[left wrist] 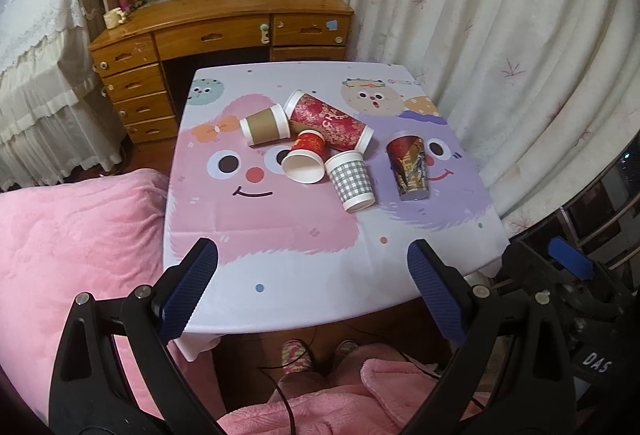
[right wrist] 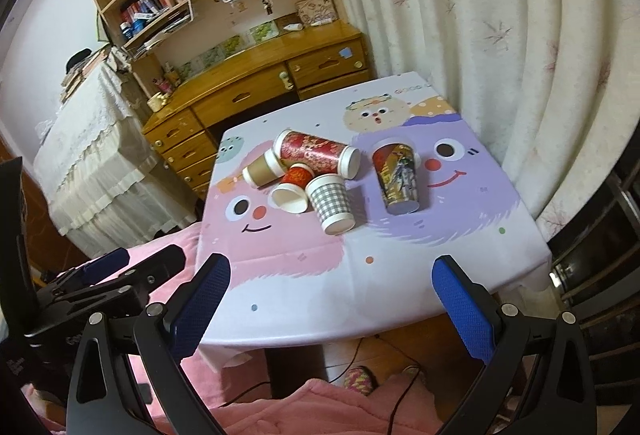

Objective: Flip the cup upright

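Several paper cups lie in a heap on the cartoon tablecloth (left wrist: 280, 231). A brown cup (left wrist: 266, 126), a tall red patterned cup (left wrist: 330, 121), a small red cup (left wrist: 305, 161) and a grey checked cup (left wrist: 351, 179) lie on their sides. A dark printed cup (left wrist: 408, 165) stands upside down to their right; it also shows in the right wrist view (right wrist: 397, 179). My left gripper (left wrist: 314, 263) is open and empty above the table's near edge. My right gripper (right wrist: 332, 281) is open and empty, also at the near edge.
A wooden desk (left wrist: 224, 15) with drawers and shelves stands behind the table. White curtains (left wrist: 500, 35) hang on the right. A pink blanket (left wrist: 68, 235) lies on the left. The person's slippered feet (left wrist: 316, 353) show below the table edge.
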